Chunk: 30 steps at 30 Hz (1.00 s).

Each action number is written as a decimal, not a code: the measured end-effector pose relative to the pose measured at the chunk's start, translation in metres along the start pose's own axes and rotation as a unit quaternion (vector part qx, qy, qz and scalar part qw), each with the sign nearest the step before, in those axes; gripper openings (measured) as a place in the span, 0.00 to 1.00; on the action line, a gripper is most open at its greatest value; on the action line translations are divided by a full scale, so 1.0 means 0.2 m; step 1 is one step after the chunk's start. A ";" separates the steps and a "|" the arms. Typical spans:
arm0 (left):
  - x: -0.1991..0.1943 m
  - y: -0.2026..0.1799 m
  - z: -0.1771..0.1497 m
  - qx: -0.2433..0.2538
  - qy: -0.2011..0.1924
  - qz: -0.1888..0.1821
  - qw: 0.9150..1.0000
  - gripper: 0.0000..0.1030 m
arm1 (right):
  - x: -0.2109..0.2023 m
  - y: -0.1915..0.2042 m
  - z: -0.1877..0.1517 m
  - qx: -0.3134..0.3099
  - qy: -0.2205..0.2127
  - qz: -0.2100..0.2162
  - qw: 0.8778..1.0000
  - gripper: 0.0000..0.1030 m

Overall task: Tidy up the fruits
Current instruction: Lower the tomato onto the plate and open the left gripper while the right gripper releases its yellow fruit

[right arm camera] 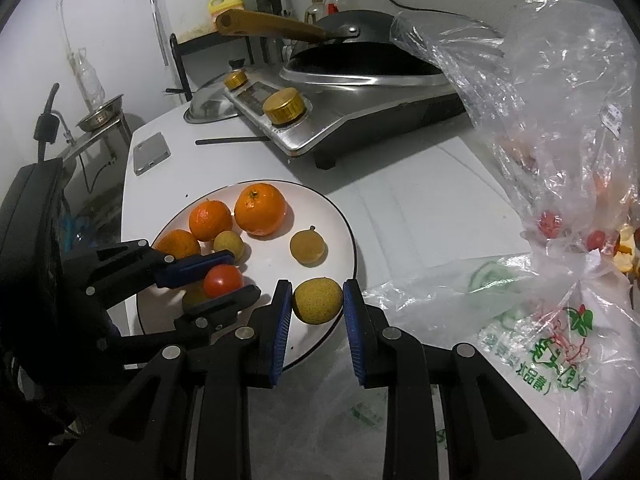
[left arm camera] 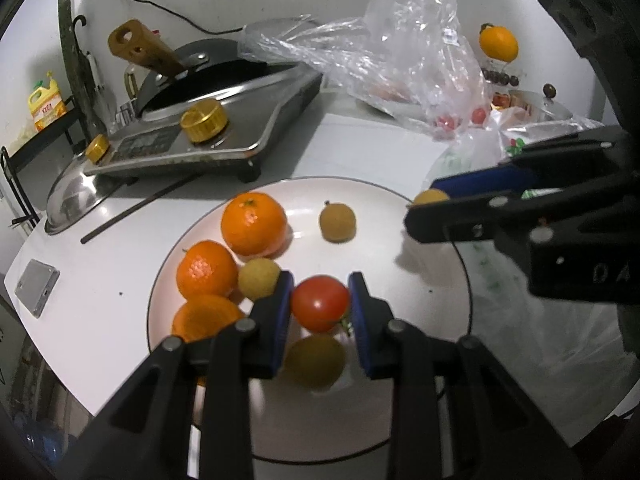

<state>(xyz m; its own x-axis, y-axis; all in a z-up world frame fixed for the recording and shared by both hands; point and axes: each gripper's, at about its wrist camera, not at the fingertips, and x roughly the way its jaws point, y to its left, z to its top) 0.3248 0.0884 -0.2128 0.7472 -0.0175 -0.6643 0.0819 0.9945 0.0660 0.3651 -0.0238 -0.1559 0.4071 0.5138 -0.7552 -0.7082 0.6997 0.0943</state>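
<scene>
White countertop (right arm camera: 400, 208), crowded along its far side: steel cooker (right arm camera: 352, 112) with gold knobs, black wok (right arm camera: 360, 60) with wooden handle on top, steel lid (left arm camera: 76, 196) and thin dark rod (right arm camera: 232, 141) lying beside it. Small metal plate (right arm camera: 151, 153) flat near the counter's left edge. Open bare counter between cooker and plate of fruit.

Round white plate (left arm camera: 400, 400) with dark rim, close to the counter's near edge. On it: three oranges (left arm camera: 254, 223) bunched at the left, three small yellow-brown fruits, one (left arm camera: 337, 222) alone toward the middle with free room around it.

Left gripper (left arm camera: 320, 304) clamped on a red tomato (left arm camera: 320, 308), blue pads pressing both sides, held over the plate just above one yellow-brown fruit (left arm camera: 316, 360).

Right gripper (right arm camera: 317, 304) clamped on another yellow-brown fruit (right arm camera: 318, 300), over the plate's right rim, beside a printed plastic bag (right arm camera: 520, 340).

Clear plastic bag (right arm camera: 560, 120) crumpled at the right, small red fruits inside.

Seen only from the left wrist: an orange fruit (left arm camera: 498, 42) on a stand at the far right, a yellow bottle (left arm camera: 46, 104) on a rack at the left. Seen only from the right wrist: a steel bowl (right arm camera: 100, 118) on a stand and a tap (right arm camera: 48, 120) past the counter's left edge, bottles behind the wok.
</scene>
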 end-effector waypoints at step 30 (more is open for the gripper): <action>-0.24 0.11 -0.01 -0.034 -0.033 0.006 0.999 0.32 | 0.14 0.11 0.01 -0.019 0.026 -0.049 0.998 0.32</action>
<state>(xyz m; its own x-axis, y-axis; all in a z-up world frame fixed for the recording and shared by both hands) 0.2898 0.1122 -0.1820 0.7896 -0.0092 -0.6136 0.0285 0.9994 0.0216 0.3628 0.0072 -0.1735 0.4448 0.4169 -0.7927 -0.6880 0.7257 -0.0045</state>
